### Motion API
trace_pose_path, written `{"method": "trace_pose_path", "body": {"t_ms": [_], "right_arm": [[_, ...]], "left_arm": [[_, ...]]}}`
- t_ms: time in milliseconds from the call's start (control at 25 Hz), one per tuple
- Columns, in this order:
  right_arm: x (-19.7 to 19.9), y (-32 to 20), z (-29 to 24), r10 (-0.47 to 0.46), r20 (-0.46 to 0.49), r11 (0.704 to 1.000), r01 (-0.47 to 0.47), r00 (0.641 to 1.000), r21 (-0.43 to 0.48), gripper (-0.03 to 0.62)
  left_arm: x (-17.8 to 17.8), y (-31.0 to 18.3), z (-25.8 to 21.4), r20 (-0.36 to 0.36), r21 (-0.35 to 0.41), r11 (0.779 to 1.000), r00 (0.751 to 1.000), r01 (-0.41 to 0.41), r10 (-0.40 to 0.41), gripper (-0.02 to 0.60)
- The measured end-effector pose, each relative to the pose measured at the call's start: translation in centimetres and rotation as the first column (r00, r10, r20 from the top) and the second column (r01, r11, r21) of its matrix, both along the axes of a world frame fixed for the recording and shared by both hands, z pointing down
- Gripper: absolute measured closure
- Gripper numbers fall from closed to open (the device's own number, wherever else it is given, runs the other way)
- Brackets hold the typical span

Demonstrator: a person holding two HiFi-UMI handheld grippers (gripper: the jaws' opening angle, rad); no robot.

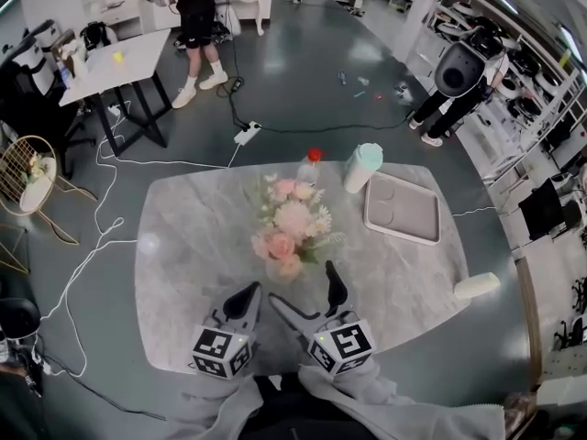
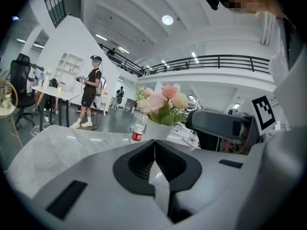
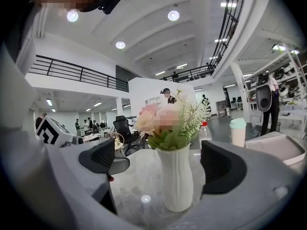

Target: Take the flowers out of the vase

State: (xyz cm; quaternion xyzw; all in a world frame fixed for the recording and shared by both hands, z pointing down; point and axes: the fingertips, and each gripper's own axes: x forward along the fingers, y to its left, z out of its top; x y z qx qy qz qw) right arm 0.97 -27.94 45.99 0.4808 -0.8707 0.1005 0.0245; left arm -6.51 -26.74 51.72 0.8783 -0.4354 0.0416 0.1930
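Vase [image 3: 176, 186] with flowers [image 3: 163, 121] — centred just ahead of right gripper [image 3: 163, 163], jaws spread

Worktop [image 1: 183, 246]: pale grey, marbled, faint white veining. Flowers [image 1: 286, 223]: pink, peach and cream heads, green leaves. Vase [image 3: 176, 181]: plain white, vertical ribbing. Bottle [image 1: 310, 168]: clear, red cap, red label. Cup [image 1: 361, 168]: white, mint-green lid. Tray [image 1: 404, 209]: off-white. Left tongs [image 1: 248, 296], right tongs [image 1: 303, 287]: grey shells, black pads. Marker cubes [image 1: 222, 351]: white faces, black square patterns. Sleeves [image 1: 404, 411]: light grey. Floor [image 1: 303, 81]: dark grey-green, glossy. Power strip [image 1: 247, 134]: white.
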Motion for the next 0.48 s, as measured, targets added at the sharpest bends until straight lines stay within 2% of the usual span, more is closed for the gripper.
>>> {"method": "trace_pose_path", "body": {"t_ms": [280,480], "right_arm": [[0.2,-1.1,0.0,-0.022,-0.030,0.999,0.023,0.999,0.040,0.039],[0.2,-2.8,0.2,0.003,-0.086,0.998,0.003,0.996,0.070,0.039]], "left_arm": [[-0.2,-0.8,0.3,-0.002,-0.004,1.000,1.000,0.023,-0.023,0.580],[-0.4,-2.1,0.6,0.005,-0.002,1.000,1.000,0.030,-0.030,0.580]]}}
